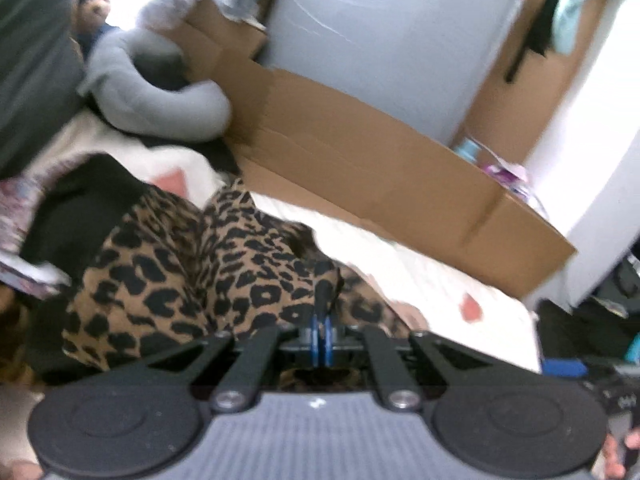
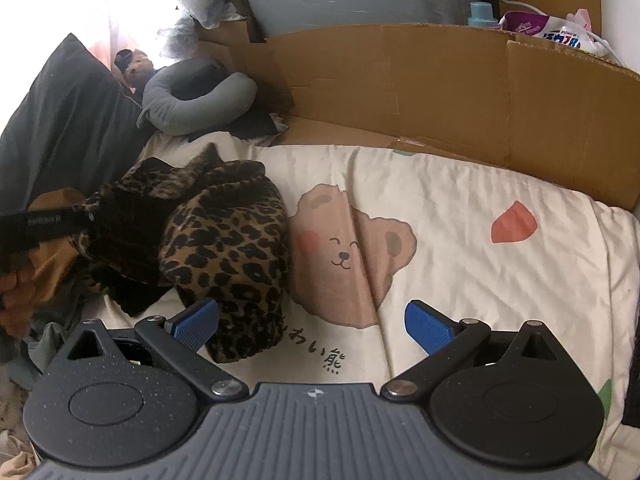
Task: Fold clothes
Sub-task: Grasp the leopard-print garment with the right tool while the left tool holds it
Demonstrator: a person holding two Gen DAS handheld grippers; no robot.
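Leopard-print garment (image 2: 228, 248) bunched on bear quilt (image 2: 460, 216); edge pinched in closed left gripper (image 1: 322, 320) for spreading; right gripper (image 2: 312, 326) held wide open, empty.

From my right wrist view: garment (image 2: 228, 248) on quilt (image 2: 460, 264) at ten o'clock; cardboard (image 2: 440, 80) behind at twelve; neck pillow (image 2: 200, 100) at eleven.

Bed's got a cream bear-print quilt (image 2: 460, 200). Leopard garment (image 2: 228, 248) lies bunched on it by the right gripper's left finger, grey neck pillow (image 2: 200, 104) way beyond that, cardboard (image 2: 440, 92) along the far edge.
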